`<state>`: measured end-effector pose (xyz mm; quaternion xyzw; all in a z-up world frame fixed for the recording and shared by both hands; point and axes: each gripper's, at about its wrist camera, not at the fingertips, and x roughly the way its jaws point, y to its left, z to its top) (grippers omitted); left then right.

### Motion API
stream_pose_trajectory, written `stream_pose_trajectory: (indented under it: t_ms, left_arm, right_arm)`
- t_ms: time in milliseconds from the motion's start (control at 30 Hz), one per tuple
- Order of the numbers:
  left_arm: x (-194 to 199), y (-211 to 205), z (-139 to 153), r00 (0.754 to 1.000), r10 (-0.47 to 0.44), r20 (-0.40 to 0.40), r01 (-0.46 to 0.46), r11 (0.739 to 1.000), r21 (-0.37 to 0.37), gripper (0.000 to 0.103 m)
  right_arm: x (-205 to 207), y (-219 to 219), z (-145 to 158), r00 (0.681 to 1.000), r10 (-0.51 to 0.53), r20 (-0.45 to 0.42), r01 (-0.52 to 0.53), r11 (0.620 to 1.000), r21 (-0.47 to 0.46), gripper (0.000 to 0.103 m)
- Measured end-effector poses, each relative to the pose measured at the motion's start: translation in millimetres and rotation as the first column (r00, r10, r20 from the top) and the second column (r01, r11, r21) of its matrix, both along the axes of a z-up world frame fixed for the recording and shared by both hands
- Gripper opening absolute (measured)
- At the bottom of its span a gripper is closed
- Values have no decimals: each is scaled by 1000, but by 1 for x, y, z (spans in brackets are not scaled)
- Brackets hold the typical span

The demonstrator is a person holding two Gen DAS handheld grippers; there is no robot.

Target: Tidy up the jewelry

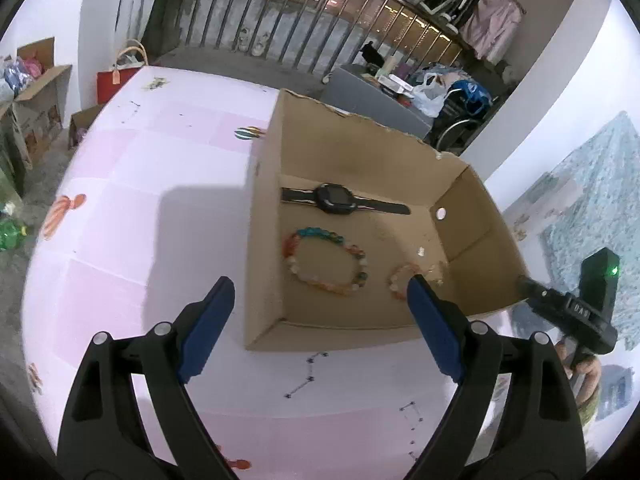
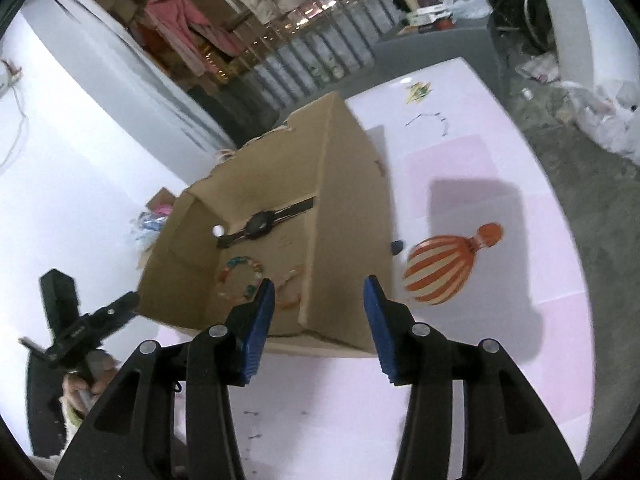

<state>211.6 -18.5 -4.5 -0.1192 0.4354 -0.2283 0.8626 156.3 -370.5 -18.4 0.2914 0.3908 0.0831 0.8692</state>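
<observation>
An open cardboard box stands on a table with a pink cloth. On the box floor lie a black watch, a multicolour bead bracelet and a smaller orange bead bracelet. My left gripper hovers at the box's near left corner, open and empty; its right finger hides part of the orange bracelet. My right gripper is at the box's other near corner, jaws partly apart, holding nothing. Each gripper's body shows in the other's view.
A small dark blue object lies on the cloth beside the box, near a printed striped balloon. Past the table edge are a red bag, cardboard boxes, a metal railing and a cluttered grey table.
</observation>
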Motion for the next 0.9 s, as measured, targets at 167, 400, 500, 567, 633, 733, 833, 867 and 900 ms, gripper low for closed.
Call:
stream_pose_trajectory:
  t_ms: [167, 400, 500, 567, 633, 733, 833, 867, 900]
  left_arm:
    - [-7, -12, 2, 1000, 2, 12, -2, 1000, 13, 84]
    - [-13, -13, 6, 999, 26, 28, -27, 999, 30, 84]
    - [-15, -10, 8, 999, 40, 27, -41, 999, 32, 84]
    - [-17, -7, 9, 999, 46, 22, -46, 999, 27, 84]
    - [-23, -5, 9, 999, 47, 25, -48, 998, 31, 84]
    - [-31, -4, 10, 998, 54, 32, -55, 998, 42, 84]
    - [-39, -1, 11, 998, 59, 31, -60, 997, 45, 84]
    - [-42, 0, 11, 998, 60, 30, -62, 997, 46, 84]
    - [-44, 0, 12, 998, 61, 30, -63, 997, 47, 84]
  right_arm:
    - [-2, 8, 6, 1000, 7, -3, -7, 999, -49, 51]
    - [-12, 13, 14, 1000, -7, -13, 6, 997, -79, 51]
    - [-18, 18, 16, 1000, 3, -25, -5, 996, -91, 51]
    - [-23, 22, 16, 1000, 3, -30, -6, 996, -94, 51]
    - [-28, 24, 17, 999, 0, -37, -4, 995, -95, 51]
    - [-35, 28, 19, 999, -6, -50, 1, 995, -98, 51]
    - [-44, 33, 19, 998, -9, -59, 3, 994, -107, 51]
    - [-47, 35, 19, 998, -10, -61, 4, 994, -108, 51]
    - [-49, 36, 20, 998, -11, -62, 4, 994, -108, 51]
